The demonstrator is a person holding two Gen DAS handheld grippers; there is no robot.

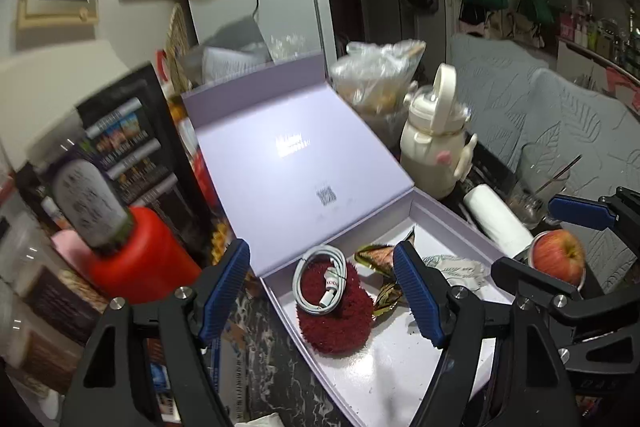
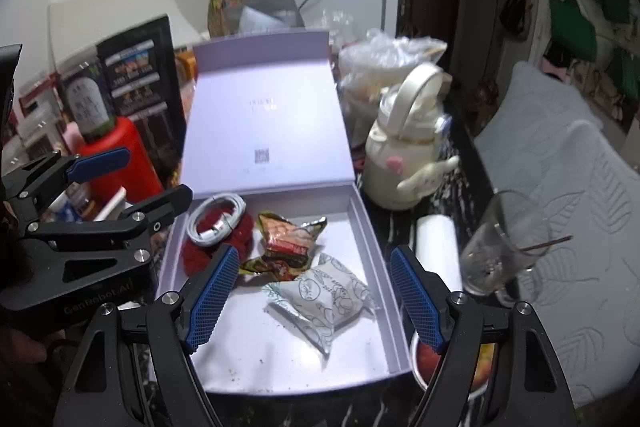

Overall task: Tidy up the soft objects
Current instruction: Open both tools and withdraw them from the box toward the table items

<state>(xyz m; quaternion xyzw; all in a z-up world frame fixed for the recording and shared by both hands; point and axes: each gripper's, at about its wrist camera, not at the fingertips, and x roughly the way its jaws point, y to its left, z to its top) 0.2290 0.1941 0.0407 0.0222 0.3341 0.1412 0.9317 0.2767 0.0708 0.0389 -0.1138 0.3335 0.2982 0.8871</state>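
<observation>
Your two grippers hang over the lavender box (image 2: 376, 227), its lid (image 2: 268, 115) thrown back and propped upright behind the tray so the inside stays reachable. The left gripper (image 1: 324, 291) has its fingers spread with nothing between them; so does the right gripper (image 2: 316, 301), jaws apart and empty above the tray's near half. All the soft things lie inside the box: a red fuzzy pad (image 1: 336, 315) in the tray's far left corner with a coiled white cable (image 1: 320, 281) resting on top of it, a crinkled snack packet (image 2: 290, 241) at the tray's middle, and a white printed pouch (image 2: 320, 301) nearer you. Outside the box, just beside its right wall, stand a cream kettle (image 2: 400, 163), a white roll (image 2: 438, 247) and an apple (image 1: 558, 255). With both grippers unloaded, the sorting looks largely complete; closing the lid seems the likely remaining job.
</observation>
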